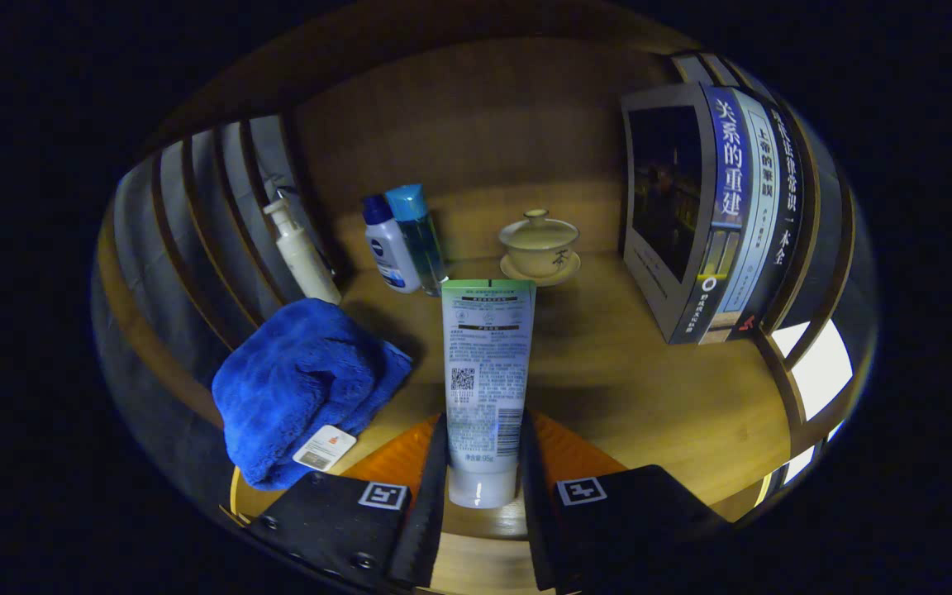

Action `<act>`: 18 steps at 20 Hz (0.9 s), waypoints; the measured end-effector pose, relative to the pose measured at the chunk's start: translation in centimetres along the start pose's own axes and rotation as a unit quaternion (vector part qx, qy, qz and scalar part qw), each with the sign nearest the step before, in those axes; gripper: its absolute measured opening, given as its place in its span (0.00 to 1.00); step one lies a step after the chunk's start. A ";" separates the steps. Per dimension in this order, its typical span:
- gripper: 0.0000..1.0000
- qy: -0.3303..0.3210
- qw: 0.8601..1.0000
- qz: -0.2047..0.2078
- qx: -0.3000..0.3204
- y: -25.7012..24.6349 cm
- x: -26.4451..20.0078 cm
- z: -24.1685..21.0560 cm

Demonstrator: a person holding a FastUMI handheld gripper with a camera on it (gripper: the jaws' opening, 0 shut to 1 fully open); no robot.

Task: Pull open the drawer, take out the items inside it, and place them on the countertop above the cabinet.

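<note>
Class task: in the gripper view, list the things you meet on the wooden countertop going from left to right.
Blue towel → white pump bottle → two blue-capped bottles → tube with the claw shut on it → lidded tea bowl → books.

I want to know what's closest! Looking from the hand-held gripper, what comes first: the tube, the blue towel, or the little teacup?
1. Tube: clamped between the hand-held gripper fingers.
2. Blue towel: just ahead, left of the tube.
3. Lidded teacup: farthest, beyond the tube by the back wall.
</note>
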State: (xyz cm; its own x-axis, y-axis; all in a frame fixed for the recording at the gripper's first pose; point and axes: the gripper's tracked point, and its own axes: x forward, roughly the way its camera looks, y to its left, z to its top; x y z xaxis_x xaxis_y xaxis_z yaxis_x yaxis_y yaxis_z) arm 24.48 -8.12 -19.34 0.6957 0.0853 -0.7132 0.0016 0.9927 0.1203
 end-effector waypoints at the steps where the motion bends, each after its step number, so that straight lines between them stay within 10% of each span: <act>1: 0.52 -0.003 1.000 -0.003 0.001 -0.2 0.0 0.1; 10: 0.60 -0.010 1.000 -0.018 -0.003 -1.4 0.7 -0.2; 14: 0.97 -0.043 0.999 -0.023 -0.008 -1.5 -0.3 1.2; 18: 0.99 -0.087 0.996 0.008 -0.018 0.4 -4.0 2.0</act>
State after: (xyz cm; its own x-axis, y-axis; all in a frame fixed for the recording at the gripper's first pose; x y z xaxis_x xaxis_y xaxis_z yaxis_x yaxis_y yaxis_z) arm 23.16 -8.20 -15.07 0.8091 0.0876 -0.5811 -0.0340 0.9942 0.1024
